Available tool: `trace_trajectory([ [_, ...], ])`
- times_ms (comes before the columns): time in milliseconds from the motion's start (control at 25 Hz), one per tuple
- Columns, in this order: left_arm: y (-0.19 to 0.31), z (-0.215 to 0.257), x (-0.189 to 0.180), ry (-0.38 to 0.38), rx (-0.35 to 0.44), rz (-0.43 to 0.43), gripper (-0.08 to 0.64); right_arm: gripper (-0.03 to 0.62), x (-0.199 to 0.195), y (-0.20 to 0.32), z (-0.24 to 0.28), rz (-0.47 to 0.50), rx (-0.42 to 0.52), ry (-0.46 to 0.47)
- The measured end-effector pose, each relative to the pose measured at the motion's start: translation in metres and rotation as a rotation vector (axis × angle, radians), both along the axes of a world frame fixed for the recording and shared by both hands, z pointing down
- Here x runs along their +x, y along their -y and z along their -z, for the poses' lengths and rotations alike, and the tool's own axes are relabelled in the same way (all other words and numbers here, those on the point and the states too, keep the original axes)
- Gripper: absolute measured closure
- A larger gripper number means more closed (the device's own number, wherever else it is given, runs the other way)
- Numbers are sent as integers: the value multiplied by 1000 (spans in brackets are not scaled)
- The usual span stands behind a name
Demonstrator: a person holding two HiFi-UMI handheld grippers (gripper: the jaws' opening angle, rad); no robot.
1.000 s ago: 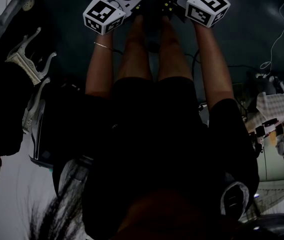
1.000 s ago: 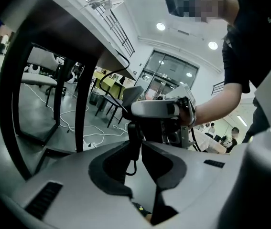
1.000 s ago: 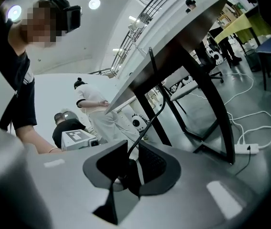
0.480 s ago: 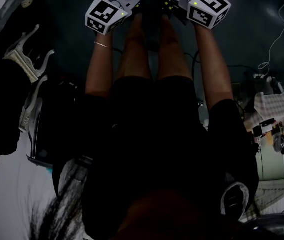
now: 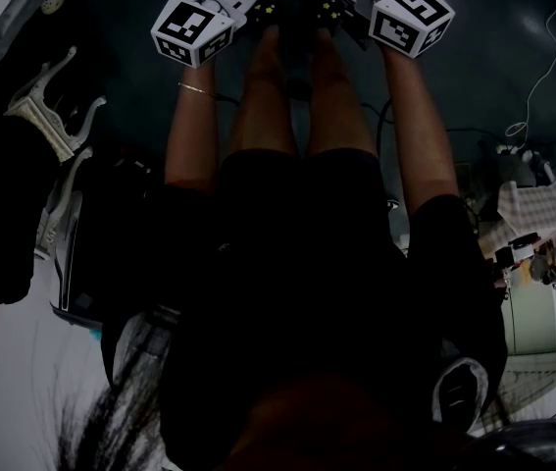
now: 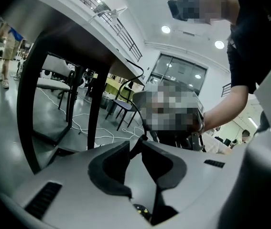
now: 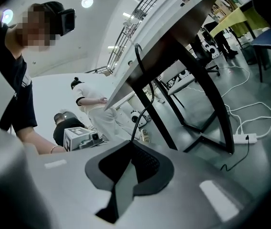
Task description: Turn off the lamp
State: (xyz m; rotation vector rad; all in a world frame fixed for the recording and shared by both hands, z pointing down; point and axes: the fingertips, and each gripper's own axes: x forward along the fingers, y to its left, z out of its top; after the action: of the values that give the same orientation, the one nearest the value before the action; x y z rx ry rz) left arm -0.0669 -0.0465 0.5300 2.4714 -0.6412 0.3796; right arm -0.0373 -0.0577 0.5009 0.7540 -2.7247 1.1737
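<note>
Now the left tool's marker cube [image 5: 191, 29] sits a little further left in the head view than a second ago; the right cube [image 5: 412, 16] keeps its place. The right tool [image 7: 133, 144] has just been closing and pinches a thin black cord [image 7: 138, 118] at its tips. The left tool [image 6: 135, 146], jaws narrowly parted, clamps a black cord too. The cord climbs to the tabletop [image 7: 173, 30] edge; the lamp itself is out of view.

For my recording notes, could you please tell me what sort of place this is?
Probably a large lab or workshop hall: work tables, a power strip and cables on the floor, an upper railing.
</note>
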Motion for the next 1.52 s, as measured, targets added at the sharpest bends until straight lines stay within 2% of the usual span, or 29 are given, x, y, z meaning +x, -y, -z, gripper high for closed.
trace_trajectory([
  [480, -4, 9, 11, -37, -5, -15, 483, 577, 11, -10, -25, -32, -19, -111],
  [760, -5, 13, 11, -35, 7, -17, 551, 577, 17, -11, -33, -61, -43, -133],
  [1000, -7, 13, 12, -40, -3, -31, 554, 577, 20, -13, -43, -70, -74, -166],
  [1520, -7, 12, 16, -41, 0, -58, 554, 577, 24, -14, -52, -87, -62, -212],
])
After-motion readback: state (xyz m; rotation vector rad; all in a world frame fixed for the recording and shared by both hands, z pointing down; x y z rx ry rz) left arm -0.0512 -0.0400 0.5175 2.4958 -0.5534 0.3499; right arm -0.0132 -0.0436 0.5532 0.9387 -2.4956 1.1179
